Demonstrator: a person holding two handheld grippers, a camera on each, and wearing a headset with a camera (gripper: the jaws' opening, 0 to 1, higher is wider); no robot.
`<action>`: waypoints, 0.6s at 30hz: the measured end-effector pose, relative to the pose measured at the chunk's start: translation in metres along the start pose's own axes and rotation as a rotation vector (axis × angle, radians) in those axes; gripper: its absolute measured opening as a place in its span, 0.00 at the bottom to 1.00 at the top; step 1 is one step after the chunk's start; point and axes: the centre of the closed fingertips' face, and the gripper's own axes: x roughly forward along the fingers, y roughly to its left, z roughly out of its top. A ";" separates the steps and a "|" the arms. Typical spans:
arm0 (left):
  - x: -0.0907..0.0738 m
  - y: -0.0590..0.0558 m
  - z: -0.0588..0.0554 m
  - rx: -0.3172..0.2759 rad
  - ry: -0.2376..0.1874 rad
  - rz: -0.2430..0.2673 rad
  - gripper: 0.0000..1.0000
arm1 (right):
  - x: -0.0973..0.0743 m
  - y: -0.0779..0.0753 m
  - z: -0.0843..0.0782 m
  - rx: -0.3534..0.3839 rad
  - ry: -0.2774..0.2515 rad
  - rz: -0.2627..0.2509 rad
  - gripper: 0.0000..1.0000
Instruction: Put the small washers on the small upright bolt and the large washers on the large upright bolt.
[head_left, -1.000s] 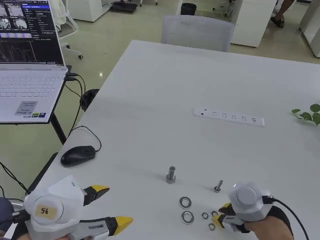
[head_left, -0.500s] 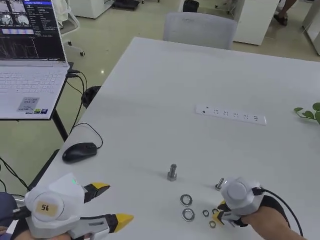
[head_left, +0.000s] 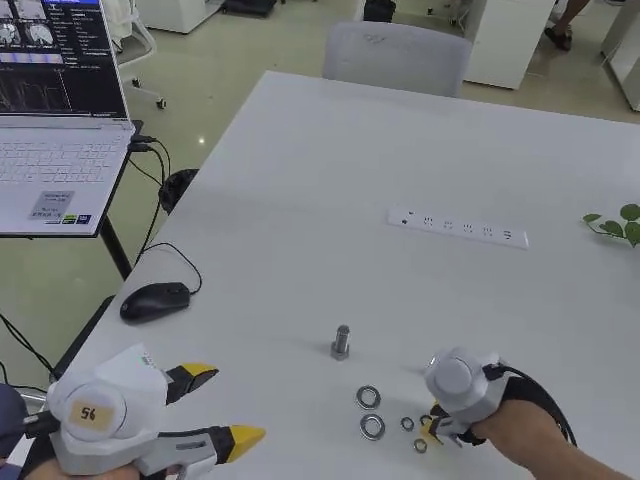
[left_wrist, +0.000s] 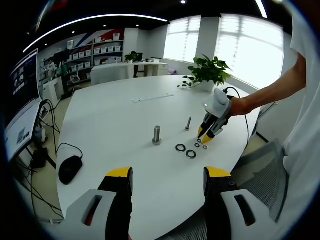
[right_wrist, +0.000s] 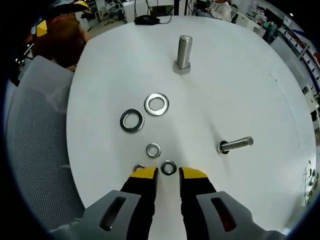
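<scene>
Three small washers lie by my right gripper (right_wrist: 168, 175): one small washer (right_wrist: 168, 167) just ahead of the narrow gap between its open jaws, another (right_wrist: 153, 150) further out, a third (right_wrist: 139, 168) half under the left fingertip. Two large washers (right_wrist: 157, 104) (right_wrist: 132, 120) lie beyond them. The large bolt (right_wrist: 184, 54) and the small bolt (right_wrist: 235, 145) both stand upright on the table. In the head view the right gripper (head_left: 430, 435) points down at the washers (head_left: 407, 424) near the large bolt (head_left: 341, 342). My left gripper (left_wrist: 168, 174) (head_left: 222, 407) hovers open and empty at the near-left table edge.
A black mouse (head_left: 155, 300) with its cable lies at the left edge of the white table (head_left: 300, 200). A white power strip (head_left: 457, 228) lies mid-table, and plant leaves (head_left: 615, 225) show at the right. A laptop (head_left: 60, 140) stands on a stand to the left; a grey chair (head_left: 395, 60) is at the far end.
My right gripper has moved left and lower over the small washers, and its body now covers the small bolt in the head view. The left gripper has barely moved.
</scene>
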 end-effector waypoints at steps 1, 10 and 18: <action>0.000 0.000 0.000 0.000 0.000 0.000 0.57 | 0.000 0.000 0.000 0.000 0.001 -0.001 0.19; 0.001 -0.001 0.001 0.002 -0.001 -0.002 0.57 | 0.000 0.002 0.002 -0.001 0.000 -0.011 0.17; 0.001 -0.001 0.001 0.002 -0.004 -0.002 0.56 | 0.001 0.002 0.003 0.002 -0.008 -0.017 0.14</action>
